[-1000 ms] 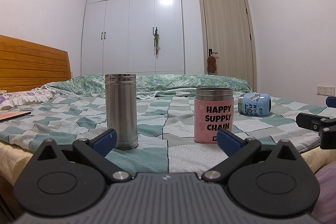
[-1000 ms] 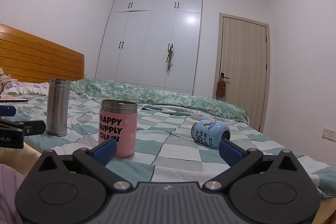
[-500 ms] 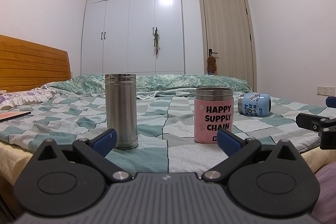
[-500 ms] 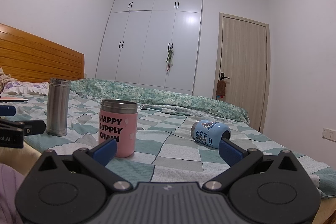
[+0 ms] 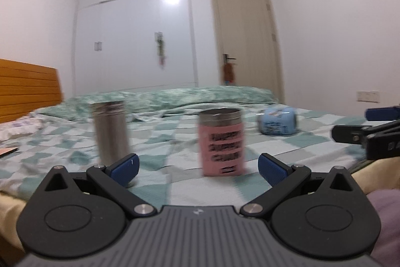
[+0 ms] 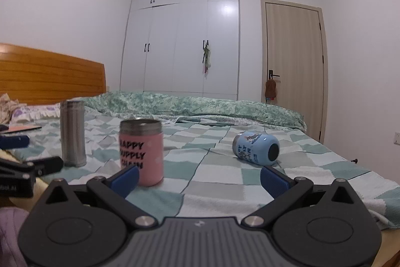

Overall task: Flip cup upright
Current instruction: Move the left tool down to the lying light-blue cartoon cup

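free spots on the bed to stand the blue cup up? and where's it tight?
Bare quilt lies between the upright pink steel-rimmed cup and the tipped light-blue cup, and more right of the blue cup toward the bed edge. Tighter on the left: the tall steel tumbler stands near the pink cup, with the left gripper beside them.

The blue cup lies on its side on the bed, with bare quilt between it and the right claw, whose fingers stand wide apart. The pink cup stands upright to the near left, well apart from the blue one; the steel flask stands farther left. The left claw, also spread, faces the pink cup.
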Tool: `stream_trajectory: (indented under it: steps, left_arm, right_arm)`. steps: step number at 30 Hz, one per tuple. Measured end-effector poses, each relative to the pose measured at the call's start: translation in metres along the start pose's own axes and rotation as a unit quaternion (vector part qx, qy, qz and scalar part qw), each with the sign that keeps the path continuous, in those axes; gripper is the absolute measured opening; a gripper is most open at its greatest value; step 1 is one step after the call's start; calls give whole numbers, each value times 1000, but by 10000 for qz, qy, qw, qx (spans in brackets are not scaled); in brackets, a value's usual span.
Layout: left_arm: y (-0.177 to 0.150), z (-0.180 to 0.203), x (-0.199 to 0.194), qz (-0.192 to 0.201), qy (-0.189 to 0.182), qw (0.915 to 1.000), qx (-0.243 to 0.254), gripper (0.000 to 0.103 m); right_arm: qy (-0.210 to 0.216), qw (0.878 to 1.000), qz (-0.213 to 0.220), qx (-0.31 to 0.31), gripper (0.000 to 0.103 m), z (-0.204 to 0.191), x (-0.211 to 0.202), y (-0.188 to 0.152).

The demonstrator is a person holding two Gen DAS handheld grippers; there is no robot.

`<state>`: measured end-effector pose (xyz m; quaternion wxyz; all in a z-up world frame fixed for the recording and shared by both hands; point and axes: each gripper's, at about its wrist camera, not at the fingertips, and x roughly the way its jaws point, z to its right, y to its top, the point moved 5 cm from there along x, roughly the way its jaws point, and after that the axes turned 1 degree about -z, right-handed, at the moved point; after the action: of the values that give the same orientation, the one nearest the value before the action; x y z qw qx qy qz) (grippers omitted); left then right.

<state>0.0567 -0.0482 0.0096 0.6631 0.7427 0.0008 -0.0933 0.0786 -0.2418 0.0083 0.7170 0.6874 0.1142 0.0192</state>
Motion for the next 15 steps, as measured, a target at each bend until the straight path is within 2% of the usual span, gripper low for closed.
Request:
stream_trajectory:
  steps: [4,8,12,15]
  left_arm:
    - [25,30,17,-45,-291,9994,182,103]
    - [54,69,44,-125,-618,9975,330,103]
    - [76,117,86,-316,-919,9941,478,103]
    - [84,145,124,-490,-1004,9926,485,103]
  right_arm:
    - [-188,9996,3,-193,103,28,-4,8]
    - [-525,9984,-60,-214,103,76,-4,18]
    - [-762,9966,-226,-211,103,125,4,24]
    - [-893,9949,-401,-246,103,162,16,25]
